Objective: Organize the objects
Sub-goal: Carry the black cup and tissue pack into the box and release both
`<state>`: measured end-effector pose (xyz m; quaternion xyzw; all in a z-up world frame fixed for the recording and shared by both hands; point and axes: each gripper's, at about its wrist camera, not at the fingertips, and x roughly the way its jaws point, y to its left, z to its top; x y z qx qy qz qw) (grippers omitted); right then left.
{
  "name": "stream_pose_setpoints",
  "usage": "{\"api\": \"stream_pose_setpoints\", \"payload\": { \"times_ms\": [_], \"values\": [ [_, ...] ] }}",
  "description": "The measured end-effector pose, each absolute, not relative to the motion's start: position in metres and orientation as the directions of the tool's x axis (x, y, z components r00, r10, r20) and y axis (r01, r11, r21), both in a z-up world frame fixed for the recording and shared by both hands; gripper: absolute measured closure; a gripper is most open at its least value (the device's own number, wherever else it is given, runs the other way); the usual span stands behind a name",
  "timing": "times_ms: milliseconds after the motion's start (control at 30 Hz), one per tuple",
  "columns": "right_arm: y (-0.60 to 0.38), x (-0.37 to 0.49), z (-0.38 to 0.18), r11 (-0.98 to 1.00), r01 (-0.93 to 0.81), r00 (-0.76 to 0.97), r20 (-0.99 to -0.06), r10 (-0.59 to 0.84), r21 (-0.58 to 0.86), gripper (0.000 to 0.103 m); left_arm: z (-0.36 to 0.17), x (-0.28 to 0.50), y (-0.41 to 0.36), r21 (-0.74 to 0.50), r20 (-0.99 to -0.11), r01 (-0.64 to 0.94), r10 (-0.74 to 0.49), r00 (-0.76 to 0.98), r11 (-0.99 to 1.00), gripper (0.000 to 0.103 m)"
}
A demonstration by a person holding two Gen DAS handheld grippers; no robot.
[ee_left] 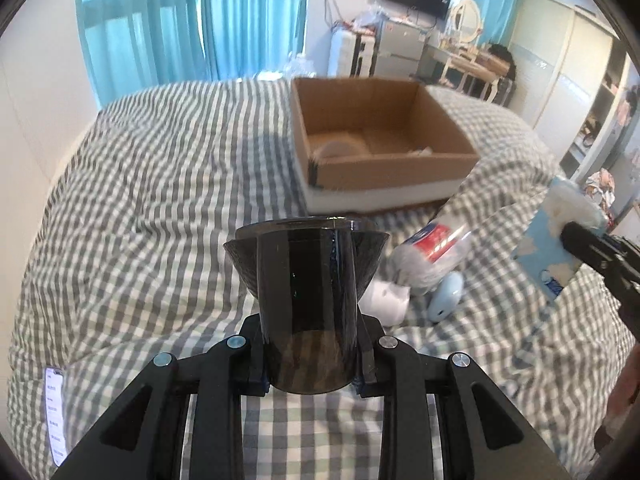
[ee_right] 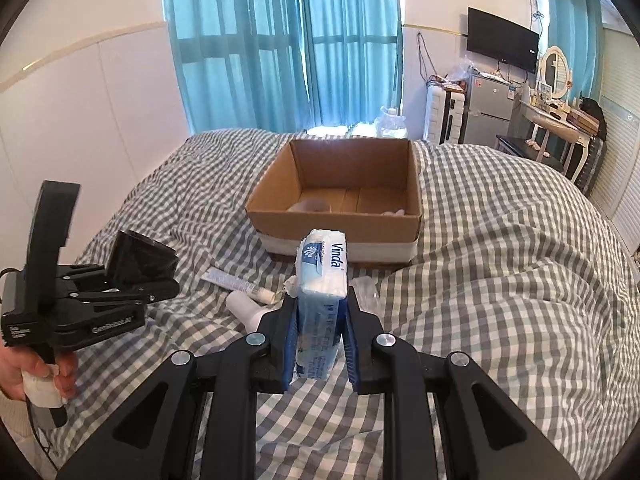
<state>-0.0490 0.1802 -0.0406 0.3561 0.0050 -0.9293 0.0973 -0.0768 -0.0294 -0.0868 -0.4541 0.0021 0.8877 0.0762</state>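
Note:
My left gripper (ee_left: 308, 344) is shut on a dark smoky cup (ee_left: 306, 292), which it holds upright above the checked bed; in the right wrist view that gripper (ee_right: 132, 276) and its cup (ee_right: 140, 256) hang at the left in a person's hand. My right gripper (ee_right: 320, 300) is shut on a blue and white Vinda tissue pack (ee_right: 322, 276) standing on end between the pads. In the left wrist view it (ee_left: 576, 240) shows at the right edge with the tissue pack (ee_left: 556, 236). An open cardboard box (ee_left: 400, 168) (ee_right: 336, 222) sits further back on the bed.
On the bedcover between the grippers and the box lie a plastic-wrapped pack with a red and blue label (ee_left: 436, 252), a light blue item (ee_left: 446, 300), a white item (ee_left: 386, 300) and a tube (ee_right: 236, 282). A phone (ee_left: 54, 412) lies at the lower left. Inside the box are small pale items.

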Motion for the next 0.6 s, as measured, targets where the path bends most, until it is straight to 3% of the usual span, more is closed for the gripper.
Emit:
{"api": "stream_pose_setpoints", "payload": {
  "times_ms": [600],
  "values": [
    [0.185, -0.079, 0.009, -0.976, 0.211, -0.763, -0.614, -0.200, 0.055, 0.084, -0.006, -0.118, 0.002, -0.064, -0.708, -0.219, 0.199, -0.678, -0.974, 0.075]
  ]
}}
